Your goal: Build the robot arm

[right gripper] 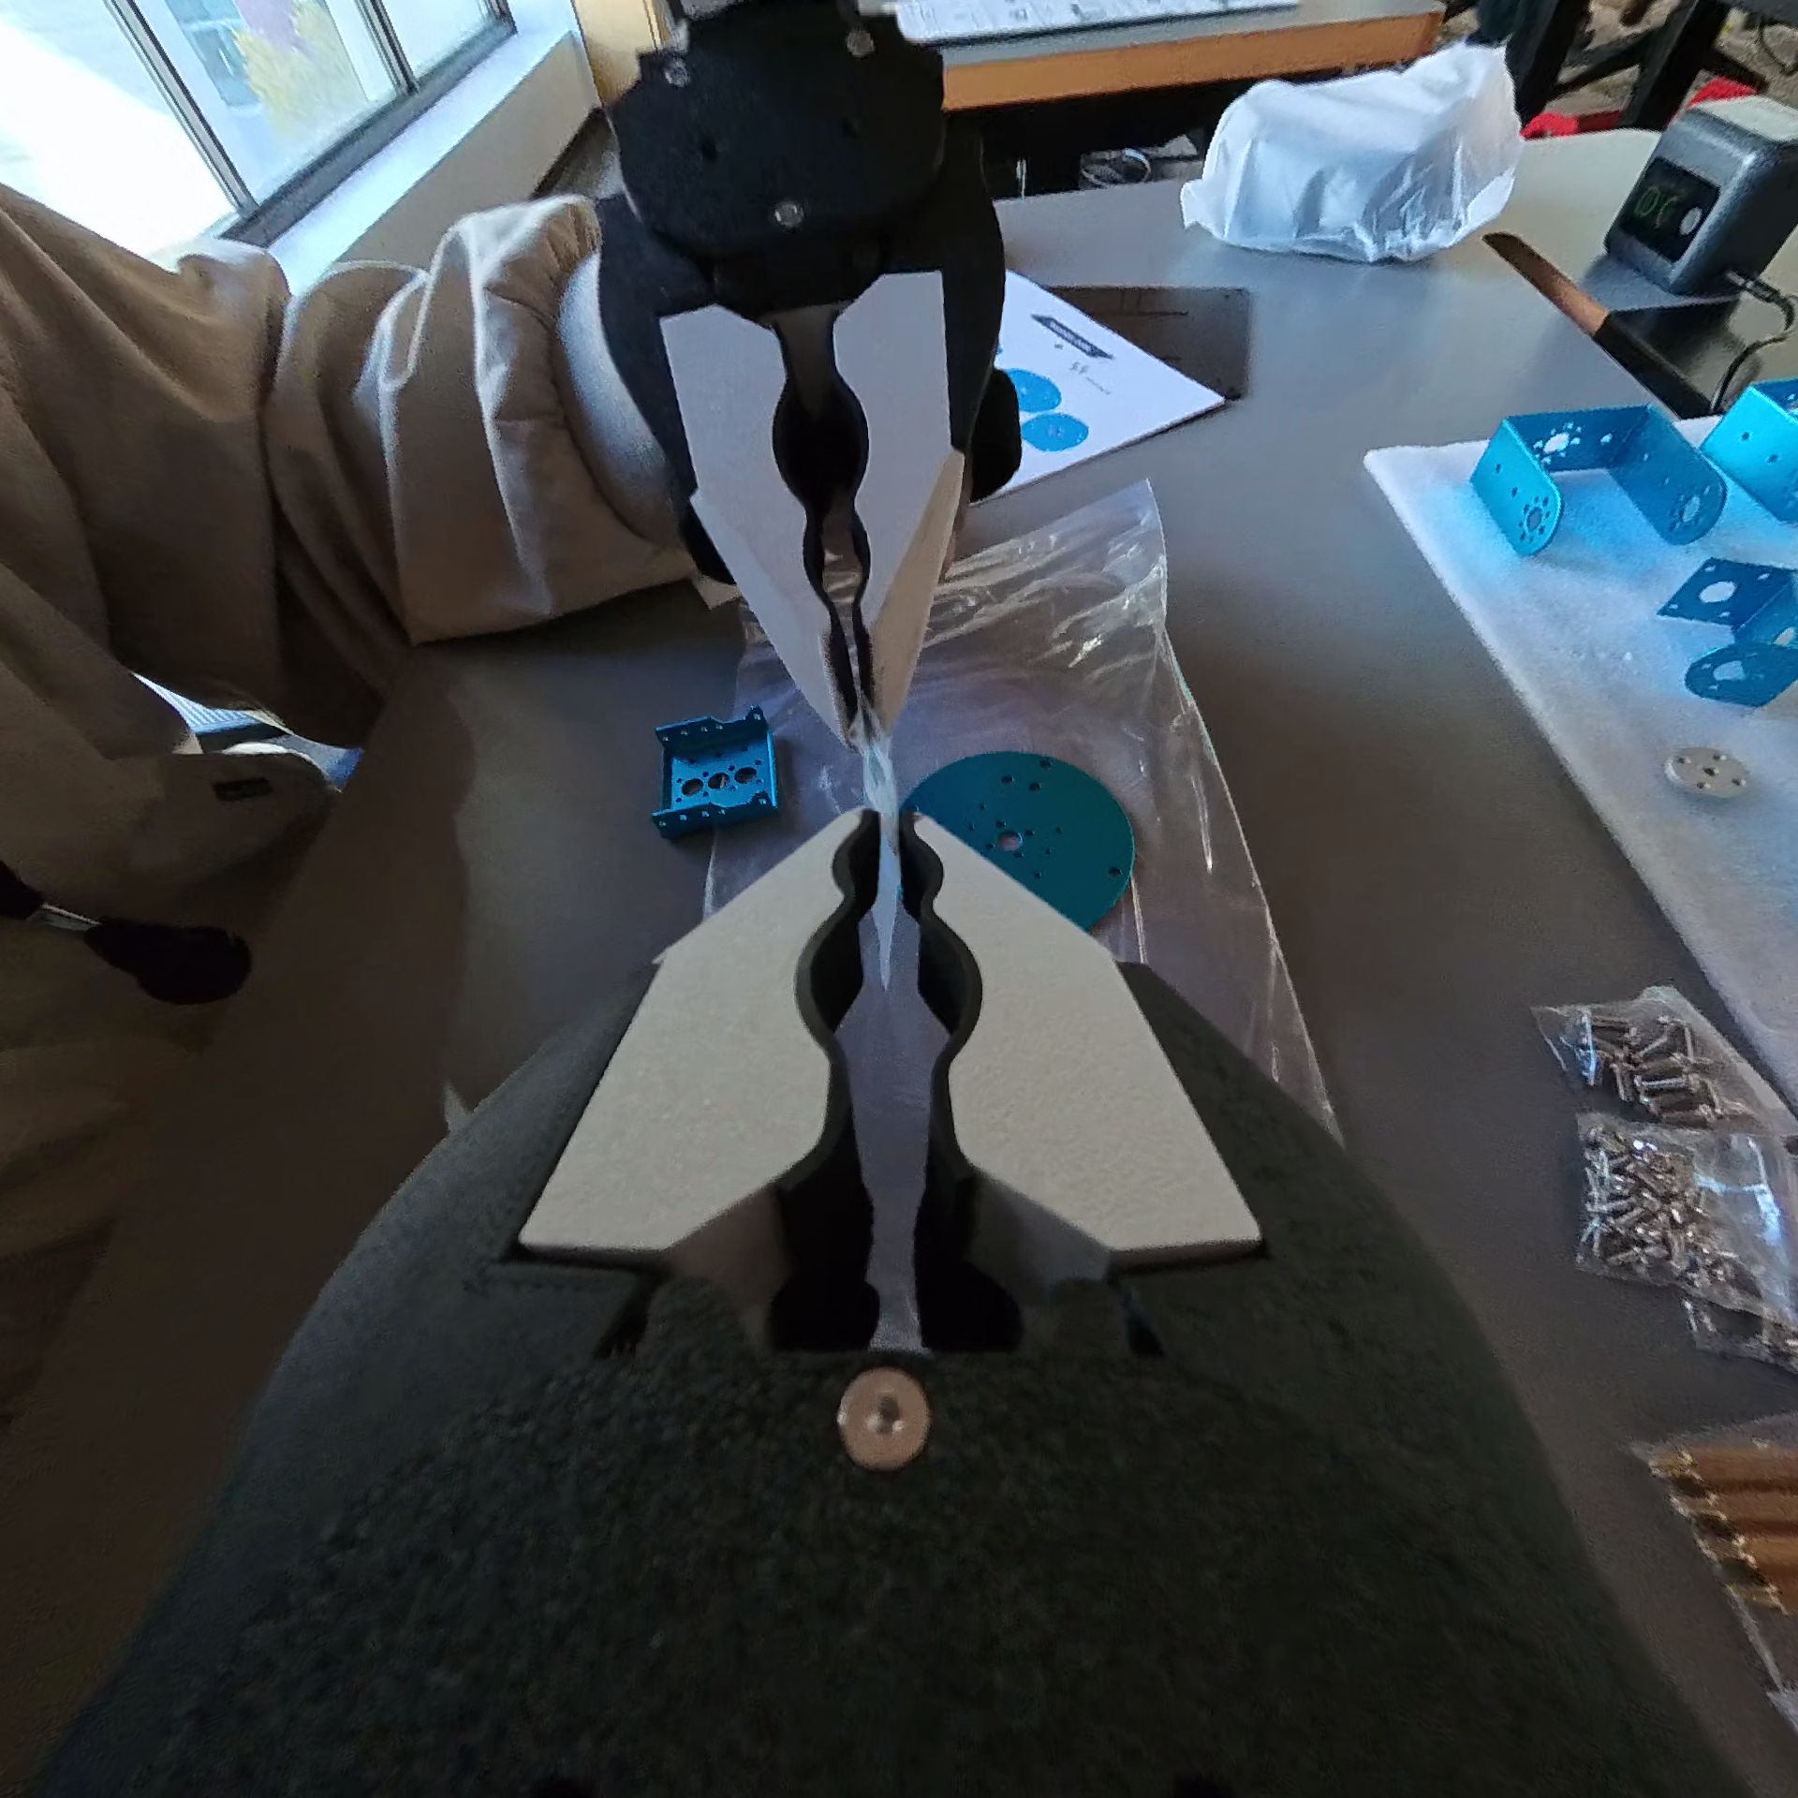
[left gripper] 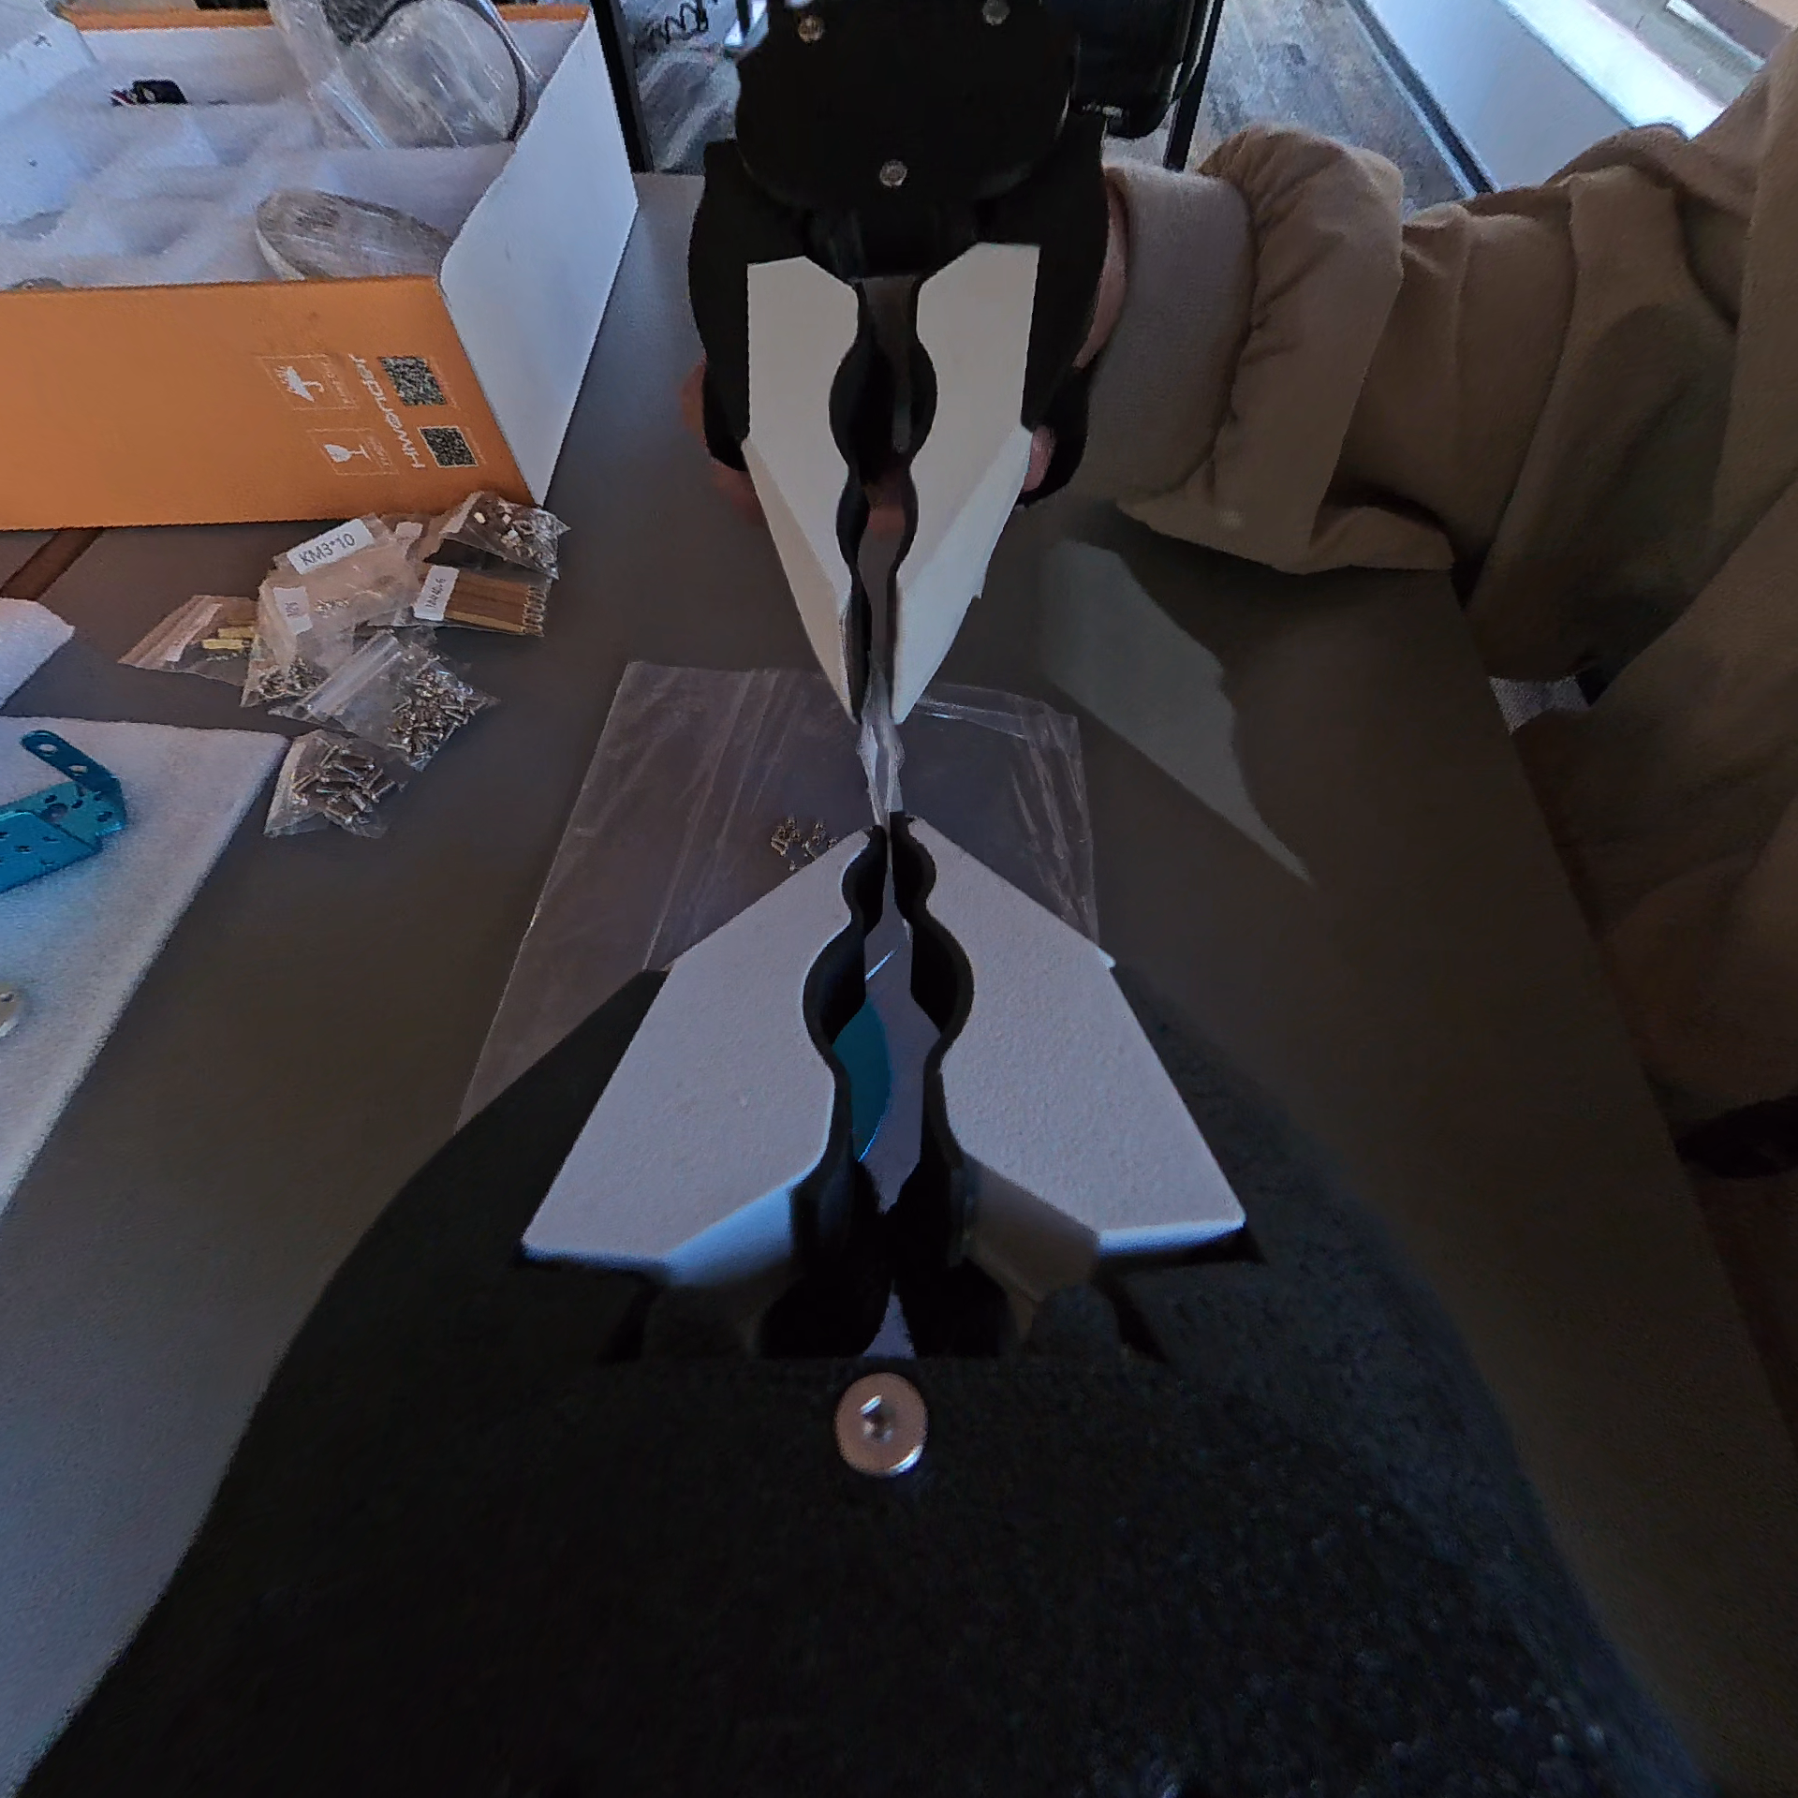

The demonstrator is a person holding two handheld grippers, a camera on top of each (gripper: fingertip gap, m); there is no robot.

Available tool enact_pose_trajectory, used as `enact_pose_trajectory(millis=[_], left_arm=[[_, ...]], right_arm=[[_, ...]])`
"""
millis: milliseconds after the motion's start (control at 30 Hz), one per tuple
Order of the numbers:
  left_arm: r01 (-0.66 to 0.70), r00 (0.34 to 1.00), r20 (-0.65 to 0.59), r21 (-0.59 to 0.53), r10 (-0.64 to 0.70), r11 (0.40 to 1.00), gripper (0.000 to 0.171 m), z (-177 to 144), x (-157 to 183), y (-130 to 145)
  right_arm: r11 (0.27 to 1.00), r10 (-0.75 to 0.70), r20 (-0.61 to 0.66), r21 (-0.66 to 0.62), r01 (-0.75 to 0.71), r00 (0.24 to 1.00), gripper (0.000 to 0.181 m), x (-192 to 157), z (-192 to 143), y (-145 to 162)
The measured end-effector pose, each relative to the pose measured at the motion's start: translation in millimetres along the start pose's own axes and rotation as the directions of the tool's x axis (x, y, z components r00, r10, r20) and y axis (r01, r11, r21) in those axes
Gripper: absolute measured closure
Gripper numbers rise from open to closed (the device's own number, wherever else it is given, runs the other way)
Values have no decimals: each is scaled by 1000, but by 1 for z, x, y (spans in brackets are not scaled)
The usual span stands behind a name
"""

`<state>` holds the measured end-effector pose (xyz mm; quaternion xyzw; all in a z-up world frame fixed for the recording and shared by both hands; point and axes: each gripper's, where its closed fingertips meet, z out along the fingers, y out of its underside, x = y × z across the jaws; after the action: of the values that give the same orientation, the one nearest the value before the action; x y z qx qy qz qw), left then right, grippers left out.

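Pinching a small twisted clear plastic packet [left gripper: 881,769] from opposite ends, the left gripper [left gripper: 890,837] and right gripper [right gripper: 883,827] are both clenched on it above a flat clear plastic bag [left gripper: 681,778] on the grey worktop [left gripper: 292,973]. Tearing could scatter loose screws [left gripper: 803,839]. Only the right view shows the round teal plate [right gripper: 1031,837]; only the left shows the orange box [left gripper: 243,399].
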<state>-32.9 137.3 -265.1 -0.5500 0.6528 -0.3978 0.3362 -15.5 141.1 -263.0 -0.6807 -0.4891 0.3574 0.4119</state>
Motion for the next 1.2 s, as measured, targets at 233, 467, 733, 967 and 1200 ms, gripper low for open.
enact_pose_trajectory(millis=[233, 467, 733, 967, 1200], left_arm=[[35, 999, -41, 71, -32, 997, 171, -5, 2, -10], [59, 997, -68, 178, -47, 982, 171, -14, 5, -28], [47, 999, -23, 301, -42, 953, 154, -15, 4, -47], [48, 999, -16, 319, -46, 946, 167, -12, 4, -49], [39, 999, -7, 329, -38, 943, 171, -10, 5, -51]], right_arm=[[996, 17, 53, 83, -22, 998, 178, -7, -1, -13], [987, -5, 67, 159, -6, 998, 181, -10, -8, -30], [973, 17, 75, 229, -34, 997, 181, -11, -14, -43], [967, 23, 86, 252, -44, 996, 181, -14, -14, -49], [969, 23, 82, 243, -43, 996, 181, -14, -14, -47]])
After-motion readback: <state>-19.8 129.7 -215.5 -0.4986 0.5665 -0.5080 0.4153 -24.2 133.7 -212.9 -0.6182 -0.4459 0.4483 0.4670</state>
